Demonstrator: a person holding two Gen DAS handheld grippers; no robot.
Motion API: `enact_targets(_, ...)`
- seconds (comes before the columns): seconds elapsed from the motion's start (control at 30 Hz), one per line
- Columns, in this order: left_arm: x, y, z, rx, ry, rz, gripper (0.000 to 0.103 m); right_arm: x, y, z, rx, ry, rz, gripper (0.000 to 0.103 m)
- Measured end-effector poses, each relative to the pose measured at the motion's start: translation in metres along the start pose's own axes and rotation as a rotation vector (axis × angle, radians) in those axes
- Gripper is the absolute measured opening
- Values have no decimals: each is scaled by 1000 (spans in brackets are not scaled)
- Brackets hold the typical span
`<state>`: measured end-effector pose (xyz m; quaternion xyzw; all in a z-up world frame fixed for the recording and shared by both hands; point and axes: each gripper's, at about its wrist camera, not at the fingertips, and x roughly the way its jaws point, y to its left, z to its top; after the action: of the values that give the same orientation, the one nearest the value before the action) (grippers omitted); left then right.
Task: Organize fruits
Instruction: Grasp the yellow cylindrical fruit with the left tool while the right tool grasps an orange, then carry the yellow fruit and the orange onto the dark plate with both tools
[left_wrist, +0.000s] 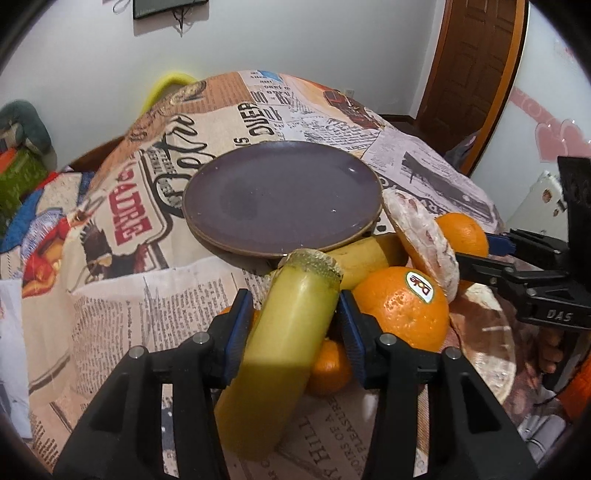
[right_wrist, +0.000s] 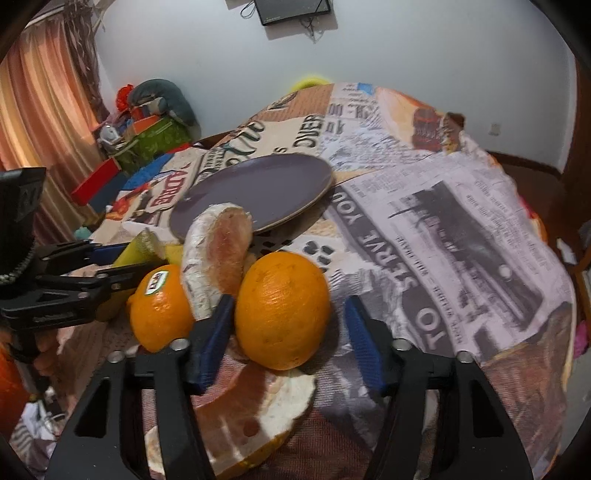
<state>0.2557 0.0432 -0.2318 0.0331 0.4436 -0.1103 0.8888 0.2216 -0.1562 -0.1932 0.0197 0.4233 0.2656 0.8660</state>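
Tongs: your left tongs (left_wrist: 293, 314) pinch the sugarcane piece (left_wrist: 284, 354); right tongs (right_wrist: 288, 339) stand spread around an orange (right_wrist: 282, 310). Lift straight, toward the purple plate (left_wrist: 280, 195) at frame centre.

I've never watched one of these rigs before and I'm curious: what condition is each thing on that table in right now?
Banana: clamped between the left gripper's fingers, cut end pointing at the plate.
Plate: empty, flat on the tablecloth.
Stickered orange: whole, unpeeled, in the pile.
Plain orange: whole, between the right gripper's open fingers, not squeezed.
Pomelo pieces: peeled, flesh exposed.
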Motion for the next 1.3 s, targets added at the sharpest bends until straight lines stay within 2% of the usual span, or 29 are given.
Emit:
enact_targets(0.2, -3, 3, 2, -26, -7, 22, 44, -1, 1, -1, -1, -3, 8, 48)
enact_targets(0.3, -17, 2, 2, -9, -45, 4, 42, -2, 2, -1, -3, -4, 4, 47)
enact_targets(0.5, -45, -3, 2, 5, -94, 15, 39, -8, 5, 1, -14, -13, -4, 47)
enact_targets(0.73, -74, 4, 6, -46, -129, 41, 36, -33, 14, 12, -31, -84, 2, 47)
enact_targets(0.9, -96, 12, 13, -100, -177, 17, 36, -49, 25, 25, -58, -143, -11, 47)
enact_targets(1.07, -116, 13, 27, -114, -246, 12, 36, -59, 29, 36, -74, -186, -22, 47)
enact_targets(1.3, -120, 11, 48, -113, -308, 12, 36, -58, 30, 54, -83, -228, -31, 47)
